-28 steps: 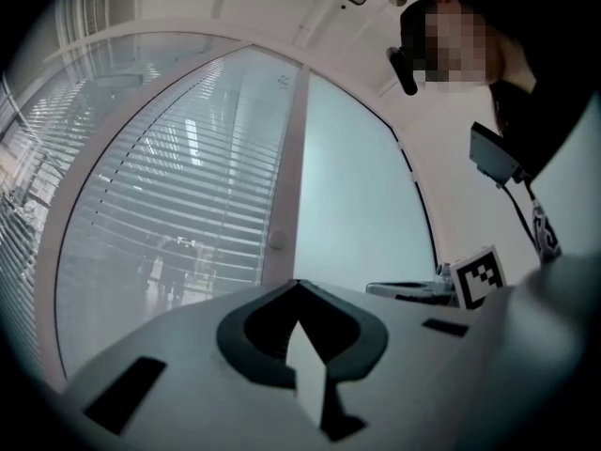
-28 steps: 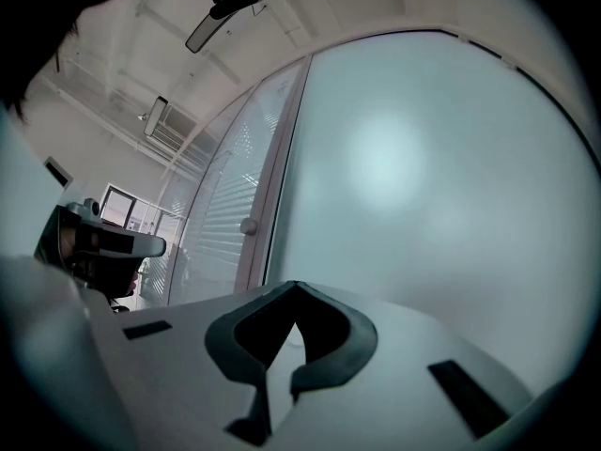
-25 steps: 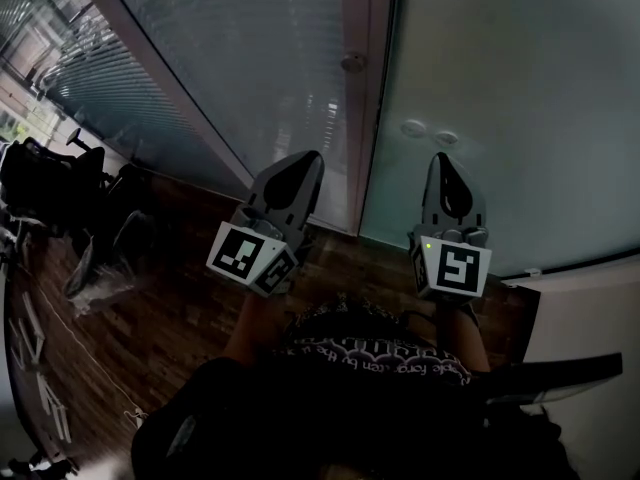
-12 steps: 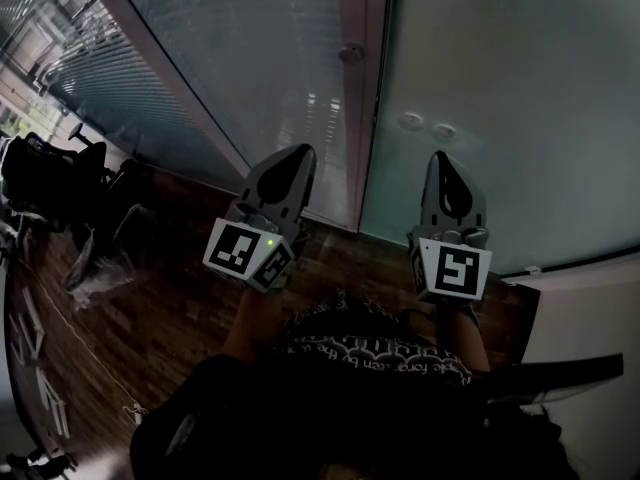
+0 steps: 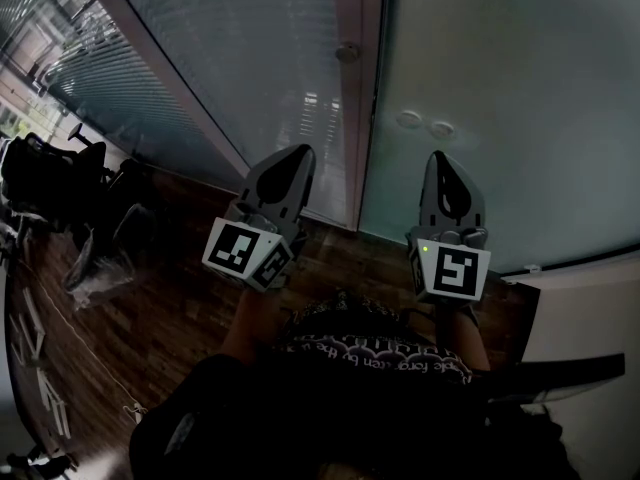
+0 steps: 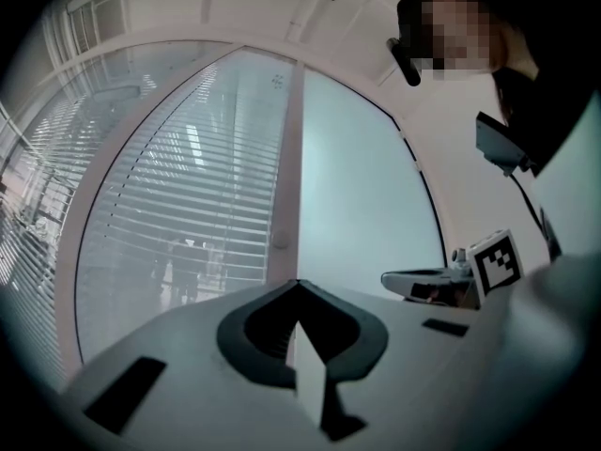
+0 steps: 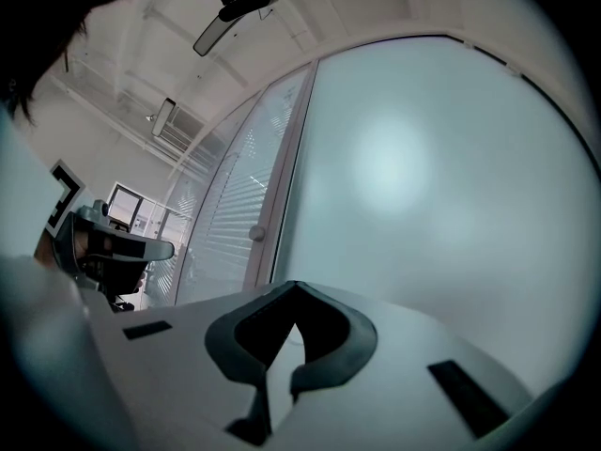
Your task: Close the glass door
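The frosted glass door (image 5: 500, 88) fills the right of the head view, with two round fittings (image 5: 425, 124) on it. Its left edge lies along a pale upright post (image 5: 360, 28) that carries a small round knob (image 5: 347, 53). Only a thin dark line separates them. My left gripper (image 5: 300, 154) is shut on nothing and points at the foot of the post. My right gripper (image 5: 441, 158) is also shut and empty, aimed at the frosted pane below the fittings. Neither visibly touches the glass. The left gripper view shows the post (image 6: 286, 186) and the right gripper (image 6: 423, 280) beside it.
Left of the post stands a glass wall with horizontal blinds (image 5: 240, 58). Dark office chairs (image 5: 50, 183) stand at the far left on the wooden floor (image 5: 170, 308). A white wall or cabinet (image 5: 590, 318) closes the right. The person's patterned garment (image 5: 370, 353) shows below.
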A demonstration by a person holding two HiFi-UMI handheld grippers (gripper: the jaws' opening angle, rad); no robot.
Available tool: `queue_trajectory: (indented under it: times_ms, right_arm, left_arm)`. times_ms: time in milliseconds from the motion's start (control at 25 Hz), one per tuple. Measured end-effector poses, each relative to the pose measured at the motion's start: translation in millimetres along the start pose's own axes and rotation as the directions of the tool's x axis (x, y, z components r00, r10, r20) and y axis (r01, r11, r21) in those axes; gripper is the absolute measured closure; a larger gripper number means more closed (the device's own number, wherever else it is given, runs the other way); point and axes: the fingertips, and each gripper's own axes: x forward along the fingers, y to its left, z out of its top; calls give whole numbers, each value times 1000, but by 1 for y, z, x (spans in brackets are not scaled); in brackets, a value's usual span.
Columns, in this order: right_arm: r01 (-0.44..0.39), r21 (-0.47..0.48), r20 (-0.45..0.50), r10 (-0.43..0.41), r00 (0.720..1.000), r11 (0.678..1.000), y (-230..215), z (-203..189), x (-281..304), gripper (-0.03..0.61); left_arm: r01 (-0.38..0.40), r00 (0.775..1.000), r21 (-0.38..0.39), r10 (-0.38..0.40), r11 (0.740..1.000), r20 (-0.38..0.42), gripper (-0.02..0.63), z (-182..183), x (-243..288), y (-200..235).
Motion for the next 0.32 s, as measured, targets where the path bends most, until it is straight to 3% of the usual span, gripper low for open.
queue_trajectory:
  times_ms: [320]
  right_arm:
    - [9,1,-8,-9,1000,1000,1,3,3,575]
  left_arm:
    - [-1,1000,-23,1,1000,6,612,3,-2,5]
